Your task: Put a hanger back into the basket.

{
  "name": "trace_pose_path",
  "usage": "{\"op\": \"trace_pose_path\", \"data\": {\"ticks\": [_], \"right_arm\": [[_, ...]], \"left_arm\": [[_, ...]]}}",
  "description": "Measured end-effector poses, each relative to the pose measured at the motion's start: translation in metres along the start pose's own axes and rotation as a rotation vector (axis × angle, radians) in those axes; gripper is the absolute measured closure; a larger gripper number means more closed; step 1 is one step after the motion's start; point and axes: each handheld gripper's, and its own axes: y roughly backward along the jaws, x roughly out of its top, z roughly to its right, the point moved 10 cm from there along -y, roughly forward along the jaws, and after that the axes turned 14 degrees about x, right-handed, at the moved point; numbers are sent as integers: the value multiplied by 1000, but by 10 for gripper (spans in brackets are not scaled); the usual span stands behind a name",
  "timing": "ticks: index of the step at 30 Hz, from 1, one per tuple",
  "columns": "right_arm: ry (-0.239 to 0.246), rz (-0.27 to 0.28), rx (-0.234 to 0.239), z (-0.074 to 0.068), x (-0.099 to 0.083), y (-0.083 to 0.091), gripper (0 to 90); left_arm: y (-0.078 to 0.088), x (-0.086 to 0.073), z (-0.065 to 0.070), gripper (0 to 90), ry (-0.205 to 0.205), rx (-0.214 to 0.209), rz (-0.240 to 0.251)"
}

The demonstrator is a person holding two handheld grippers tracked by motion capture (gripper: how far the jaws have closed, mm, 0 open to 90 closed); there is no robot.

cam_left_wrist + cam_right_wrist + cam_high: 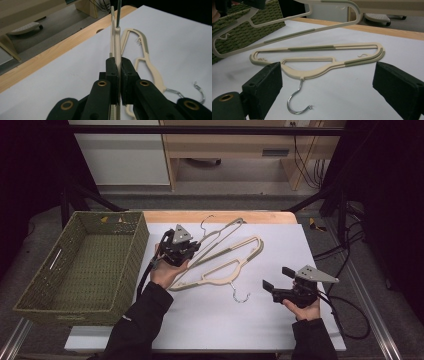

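Near the worktop's left edge, beside the basket (80, 265), our left gripper (176, 246) pinches the upper hanger (287, 30), lifted clear of the second hanger (227, 270) lying mid-worktop. Our right gripper (282, 280) waits with jaws spread and empty. We judge the thin grip could twist, snagging hooks together.

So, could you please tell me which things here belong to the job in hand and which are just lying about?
Part of the job:
- lifted hanger, clamped in the left gripper
- second hanger, flat on the white mat
- green woven basket
- right gripper, jaws wide, nothing between them

Lying about:
- wooden furniture behind the table
- cables on the floor
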Motion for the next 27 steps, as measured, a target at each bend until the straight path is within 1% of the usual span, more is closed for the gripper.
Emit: {"op": "trace_pose_path", "data": {"ticks": [1,2,3,4,5,6,7,8,9,11,12,13,14,15,16,17,18,19,20,23,24,25,26,27], "right_arm": [[4,0,5,-1,0,0,84],[7,-4,9,-2,-1,1,81],[8,-5,7,-2,-1,1,80],[8,-5,7,-2,-1,1,80],[8,-7,12,-4,-1,1,79],[7,-7,12,-4,-1,1,79],[9,-11,18,-5,-2,1,79],[13,-11,16,-5,-2,1,78],[13,-11,16,-5,-2,1,78],[12,-4,10,-5,-1,1,74],[13,-2,12,-5,0,2,72],[16,-5,12,-5,-1,2,69],[20,-7,11,-6,-1,3,64],[20,-7,11,-6,-1,3,64],[23,-8,8,-6,0,3,55],[20,-5,5,-7,0,3,52],[20,-5,5,-7,0,3,52],[23,-4,7,-7,0,3,48],[26,-8,7,-8,0,3,43],[29,-11,12,-9,0,2,37],[32,-13,13,-10,0,2,35],[32,-14,12,-10,0,2,34],[32,-14,12,-10,0,2,34],[35,-13,15,-11,0,3,32]], "left_arm": [[0,0,0,864,0,0,0],[5,2,0,863,16,-7,8],[14,7,-2,863,25,-13,20],[14,7,-2,863,25,-13,20],[24,11,-4,863,25,-13,32],[24,11,-4,864,25,-13,32],[34,15,-6,863,19,-17,35],[40,18,-7,863,16,-22,41],[40,18,-7,864,16,-22,41],[50,23,-8,863,25,-30,52],[56,25,-9,863,17,-38,52],[66,30,-11,863,20,-51,60],[71,33,-11,863,22,-59,68],[71,33,-11,863,22,-59,68],[81,38,-13,864,7,-61,85],[85,39,-15,863,3,-59,88],[85,39,-15,863,3,-59,88],[89,41,-17,863,6,-56,92],[95,42,-21,864,-2,-56,92],[104,44,-27,864,4,-62,95],[104,44,-27,864,4,-62,95],[107,43,-31,864,-8,-61,89],[110,44,-33,864,2,-64,93],[115,44,-39,864,16,-60,99]]}}
